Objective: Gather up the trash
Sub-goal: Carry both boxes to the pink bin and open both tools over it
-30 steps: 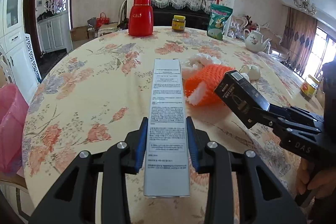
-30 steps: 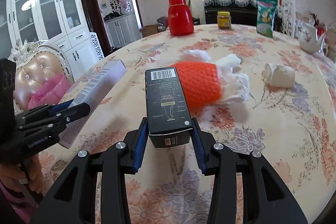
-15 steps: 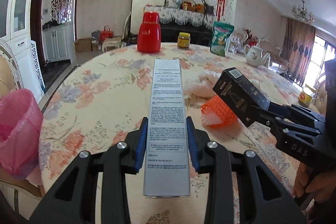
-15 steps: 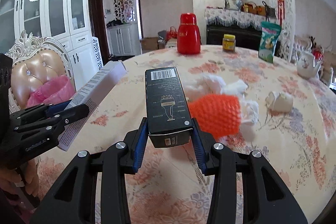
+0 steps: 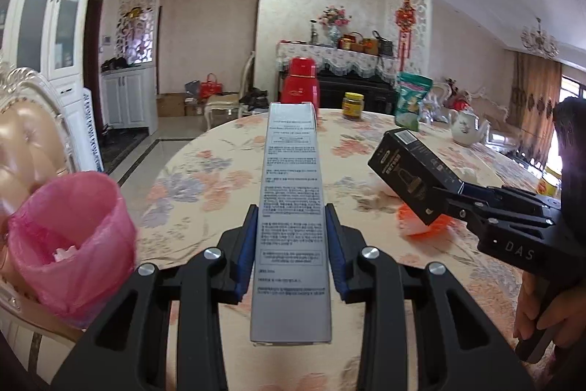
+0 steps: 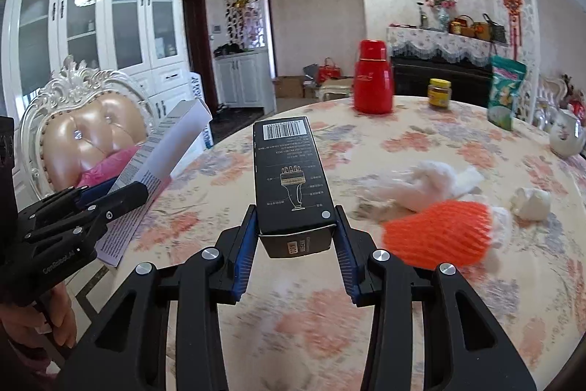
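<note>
Left gripper (image 5: 291,246): we see its blue pads closed tight on a long grey box (image 5: 291,207), frame centre.
Right gripper (image 6: 296,239): we see it clamped on a black box (image 6: 291,178), held above the table.
Table (image 5: 205,178): round, floral cloth; orange foam net (image 6: 439,231) and white tissue (image 6: 425,184) lie at right.
Bin: pink-lined trash bin (image 5: 69,240), lower left, beside the table edge.
Room: red thermos (image 6: 373,81), jar (image 6: 439,92) and green bag (image 6: 505,90) at the far rim; ornate chair (image 6: 86,131), white cabinets (image 6: 99,13) upper left.

Matt grey cardboard box (image 5: 291,218), glossy black carton (image 6: 292,182), orange foam netting (image 6: 439,231)
</note>
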`<state>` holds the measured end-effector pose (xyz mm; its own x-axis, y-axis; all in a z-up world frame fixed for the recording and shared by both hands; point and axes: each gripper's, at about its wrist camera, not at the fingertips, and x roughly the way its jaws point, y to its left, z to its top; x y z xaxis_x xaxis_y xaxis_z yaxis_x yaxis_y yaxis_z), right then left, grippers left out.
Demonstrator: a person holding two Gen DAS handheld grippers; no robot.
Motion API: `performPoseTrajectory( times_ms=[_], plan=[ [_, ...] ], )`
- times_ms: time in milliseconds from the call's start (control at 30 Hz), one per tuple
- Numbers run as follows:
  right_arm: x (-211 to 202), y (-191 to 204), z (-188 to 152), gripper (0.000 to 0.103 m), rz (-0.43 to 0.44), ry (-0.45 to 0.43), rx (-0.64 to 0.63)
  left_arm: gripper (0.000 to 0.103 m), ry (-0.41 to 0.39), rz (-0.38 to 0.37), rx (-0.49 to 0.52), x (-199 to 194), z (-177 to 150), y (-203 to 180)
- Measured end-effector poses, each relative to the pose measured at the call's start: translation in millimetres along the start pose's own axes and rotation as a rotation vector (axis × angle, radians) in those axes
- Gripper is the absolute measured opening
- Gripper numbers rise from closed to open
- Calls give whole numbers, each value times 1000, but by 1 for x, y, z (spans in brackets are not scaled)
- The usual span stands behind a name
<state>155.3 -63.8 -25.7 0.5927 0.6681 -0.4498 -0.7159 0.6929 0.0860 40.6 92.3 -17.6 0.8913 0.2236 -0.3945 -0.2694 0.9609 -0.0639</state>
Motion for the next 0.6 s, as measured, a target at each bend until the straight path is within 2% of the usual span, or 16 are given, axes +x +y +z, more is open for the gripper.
performPoseTrajectory(
  times_ms=[400, 600],
  plan=[
    [49, 80, 22, 40, 112, -1, -56, 34, -26, 99, -61, -18, -8, 84],
    [84, 132, 37, 40, 192, 14, -108, 34, -39, 192, -100, -30, -9, 144]
  ],
)
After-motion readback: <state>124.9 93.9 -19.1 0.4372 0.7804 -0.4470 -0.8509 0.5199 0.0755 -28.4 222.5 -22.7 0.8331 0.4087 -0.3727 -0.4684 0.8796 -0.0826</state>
